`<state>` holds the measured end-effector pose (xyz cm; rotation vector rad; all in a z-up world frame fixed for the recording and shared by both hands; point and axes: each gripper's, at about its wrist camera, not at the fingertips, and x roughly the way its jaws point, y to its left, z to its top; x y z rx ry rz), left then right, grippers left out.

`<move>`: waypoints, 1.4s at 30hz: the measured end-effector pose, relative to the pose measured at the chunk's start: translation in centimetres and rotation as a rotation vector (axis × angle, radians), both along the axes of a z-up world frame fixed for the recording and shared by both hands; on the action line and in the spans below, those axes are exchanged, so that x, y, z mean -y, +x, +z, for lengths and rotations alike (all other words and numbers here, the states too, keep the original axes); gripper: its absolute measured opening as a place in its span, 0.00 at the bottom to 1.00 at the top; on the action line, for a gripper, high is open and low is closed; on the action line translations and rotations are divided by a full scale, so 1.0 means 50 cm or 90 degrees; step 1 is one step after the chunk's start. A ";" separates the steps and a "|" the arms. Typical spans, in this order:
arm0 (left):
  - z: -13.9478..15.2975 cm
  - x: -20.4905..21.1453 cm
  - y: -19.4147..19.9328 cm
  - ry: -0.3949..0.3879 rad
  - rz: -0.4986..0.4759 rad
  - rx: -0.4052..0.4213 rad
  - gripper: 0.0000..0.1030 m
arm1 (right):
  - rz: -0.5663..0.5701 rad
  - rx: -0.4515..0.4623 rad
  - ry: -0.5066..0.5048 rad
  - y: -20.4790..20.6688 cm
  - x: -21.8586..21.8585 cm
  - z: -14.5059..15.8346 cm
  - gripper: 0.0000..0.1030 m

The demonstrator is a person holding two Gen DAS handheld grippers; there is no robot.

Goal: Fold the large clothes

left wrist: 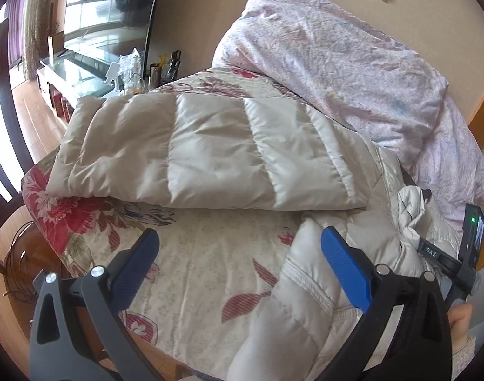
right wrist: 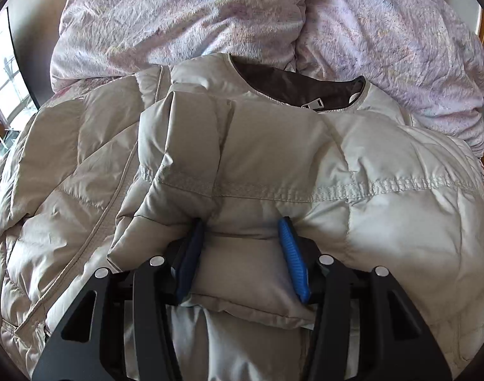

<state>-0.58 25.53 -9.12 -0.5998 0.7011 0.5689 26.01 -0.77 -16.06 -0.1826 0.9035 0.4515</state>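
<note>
A beige puffer jacket (left wrist: 210, 146) lies on a floral quilt (left wrist: 204, 254), its lower part folded over into a flat slab. Low over the quilt, my left gripper (left wrist: 238, 231) stands open, and its right finger (left wrist: 343, 263) hangs over a jacket sleeve (left wrist: 305, 301). Nothing is clamped between its pads. In the right wrist view the jacket (right wrist: 273, 146) shows its brown-lined collar (right wrist: 292, 89) at the far side. My right gripper (right wrist: 242, 222) has a thick puffy fold of the jacket filling the gap between its blue pads (right wrist: 292, 254), which touch and dent it on both sides.
A crumpled pink duvet (left wrist: 337, 63) (right wrist: 178, 16) is heaped behind the jacket against the wall. A glass-topped cabinet (left wrist: 83, 73) with bottles stands beyond the bed's left end, and a dark wooden frame (left wrist: 7, 95) lies at far left. A person's hand (left wrist: 461, 314) shows at lower right.
</note>
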 end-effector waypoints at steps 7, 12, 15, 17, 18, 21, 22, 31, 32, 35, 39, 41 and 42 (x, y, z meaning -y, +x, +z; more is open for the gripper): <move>-0.048 -0.074 -0.005 -0.083 0.083 -0.006 0.89 | -0.001 0.008 0.023 -0.002 0.008 -0.001 0.50; -0.061 -0.098 -0.006 -0.090 0.122 0.000 0.84 | -0.002 0.011 0.034 -0.003 0.010 -0.001 0.51; -0.061 -0.124 -0.010 -0.102 0.151 0.016 0.80 | -0.002 0.012 0.040 -0.003 0.013 -0.002 0.51; -0.062 -0.145 -0.018 -0.117 0.172 0.032 0.78 | -0.003 0.013 0.044 -0.004 0.013 -0.002 0.51; -0.062 -0.156 -0.025 -0.126 0.184 0.040 0.74 | -0.003 0.013 0.045 -0.004 0.014 -0.003 0.51; -0.066 -0.187 -0.050 -0.158 0.222 0.066 0.59 | -0.002 0.014 0.050 -0.004 0.016 -0.003 0.51; -0.068 -0.197 -0.059 -0.166 0.236 0.070 0.54 | -0.002 0.014 0.052 -0.004 0.017 -0.003 0.51; -0.030 -0.228 -0.058 -0.129 0.244 0.039 0.13 | -0.002 0.025 0.043 -0.006 0.014 -0.003 0.51; -0.010 -0.220 -0.049 -0.105 0.235 0.036 0.11 | -0.002 0.029 0.036 -0.008 0.010 -0.003 0.51; 0.068 -0.180 -0.015 -0.037 0.180 0.052 0.08 | -0.002 0.040 0.022 -0.011 0.004 -0.003 0.51; 0.188 -0.078 0.056 0.051 0.061 0.098 0.08 | 0.000 0.034 0.026 -0.009 0.005 -0.003 0.51; 0.235 -0.010 0.097 0.082 -0.013 0.120 0.08 | 0.004 0.020 0.038 -0.006 0.013 0.003 0.51; 0.256 0.029 0.118 0.098 -0.053 0.130 0.08 | 0.005 0.012 0.046 -0.006 0.020 0.008 0.51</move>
